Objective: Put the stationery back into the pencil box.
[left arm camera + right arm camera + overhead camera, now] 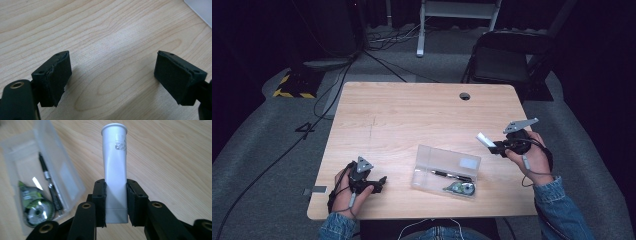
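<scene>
My right gripper (115,195) is shut on a white plastic tube (115,170) with a flared round end and small black print, held above the wooden table (412,110). In the high view that gripper (498,146) hovers at the right side with the white tube (485,139) sticking out to the left. A clear plastic box (446,171) lies at the front middle, holding a black pen (50,185) and a green correction-tape roller (36,207). My left gripper (381,183) rests near the front left edge; its jaws (112,80) stand wide open over bare wood.
A black folding chair (507,57) stands beyond the table's far right corner. A cable hole (465,96) sits near the far edge. Cables (312,115) trail over the grey floor to the left. A white frame (457,15) stands at the back.
</scene>
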Motion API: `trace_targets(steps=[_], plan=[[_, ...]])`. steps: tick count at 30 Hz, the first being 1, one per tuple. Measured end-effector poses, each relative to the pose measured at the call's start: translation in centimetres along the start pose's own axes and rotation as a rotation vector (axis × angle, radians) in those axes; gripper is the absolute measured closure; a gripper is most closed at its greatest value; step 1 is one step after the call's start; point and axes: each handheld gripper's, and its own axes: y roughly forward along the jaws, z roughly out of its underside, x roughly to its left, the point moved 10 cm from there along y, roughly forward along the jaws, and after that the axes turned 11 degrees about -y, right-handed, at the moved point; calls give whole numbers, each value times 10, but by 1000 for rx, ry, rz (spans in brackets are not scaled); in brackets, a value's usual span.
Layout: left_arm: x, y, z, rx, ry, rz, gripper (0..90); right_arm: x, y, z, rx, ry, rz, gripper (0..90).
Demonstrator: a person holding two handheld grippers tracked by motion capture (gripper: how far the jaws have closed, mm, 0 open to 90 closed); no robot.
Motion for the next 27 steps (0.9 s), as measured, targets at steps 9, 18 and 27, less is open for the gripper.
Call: trace_targets(steps=[9, 18, 27], plan=[[0, -1, 2, 5, 3, 0, 149, 26, 0, -20, -18, -92, -50, 715], [-1, -4, 4, 4, -1, -1, 149, 50, 6, -35, -25, -164, -111, 715], [0, -5, 6, 4, 6, -5, 149, 69, 17, -44, -8, -223, -161, 715]])
